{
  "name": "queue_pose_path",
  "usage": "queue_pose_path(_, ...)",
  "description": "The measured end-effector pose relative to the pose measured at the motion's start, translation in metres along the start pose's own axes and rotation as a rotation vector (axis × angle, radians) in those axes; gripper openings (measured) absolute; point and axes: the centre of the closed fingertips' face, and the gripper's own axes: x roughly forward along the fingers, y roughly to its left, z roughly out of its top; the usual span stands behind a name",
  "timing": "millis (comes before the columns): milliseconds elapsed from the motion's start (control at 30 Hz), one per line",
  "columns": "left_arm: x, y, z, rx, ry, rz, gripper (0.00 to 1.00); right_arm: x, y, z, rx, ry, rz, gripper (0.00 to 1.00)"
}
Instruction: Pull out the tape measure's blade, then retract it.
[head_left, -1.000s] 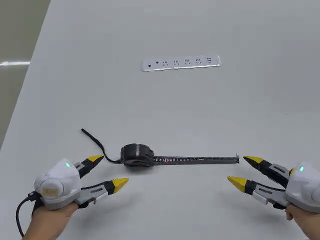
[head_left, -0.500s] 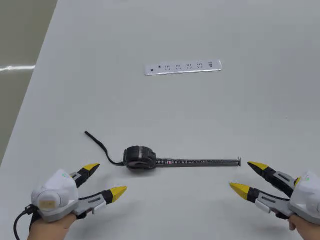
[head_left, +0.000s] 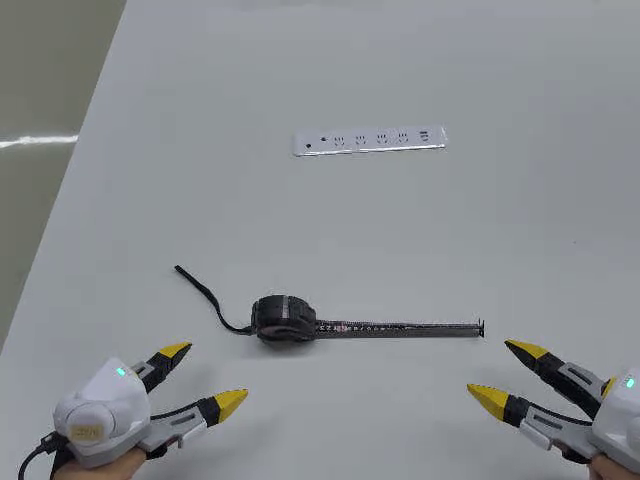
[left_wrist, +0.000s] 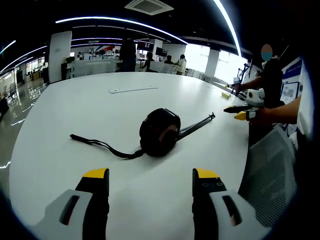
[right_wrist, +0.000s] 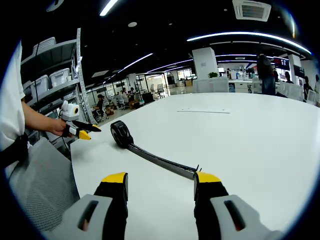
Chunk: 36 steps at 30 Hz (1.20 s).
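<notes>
A black tape measure (head_left: 283, 319) lies on the white table (head_left: 330, 220), its blade (head_left: 400, 328) pulled out to the right and ending in a hook (head_left: 481, 327). A black wrist strap (head_left: 203, 296) trails off to its left. My left gripper (head_left: 203, 378) stands open, low and left of the case, with nothing between its fingers. My right gripper (head_left: 508, 371) is open too, just below and right of the blade's hook. In the left gripper view the case (left_wrist: 160, 132) sits ahead of my jaws. In the right gripper view the blade (right_wrist: 160, 161) runs toward my jaws.
A white power strip (head_left: 369, 140) lies flat on the far side of the table. The table's left edge (head_left: 75, 180) drops to a floor. People and desks stand in the background of the gripper views, away from the work.
Both grippers have drawn back toward me, away from the tape measure. The tape measure lies as it did, with its blade out. The head camera has shifted slightly.
</notes>
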Motion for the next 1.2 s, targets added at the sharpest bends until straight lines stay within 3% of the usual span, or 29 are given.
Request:
queue_pose_path(700,-0.024,-0.007,-0.015,-0.049,-0.023,0.054,0.71,-0.014,0.016,-0.004,-0.003,-0.022,-0.014,0.55)
queue_pose_path(1200,-0.034,-0.004,-0.019,-0.082,-0.049,0.089,0.73,-0.023,0.020,-0.003,-0.005,-0.050,-0.044,0.57)
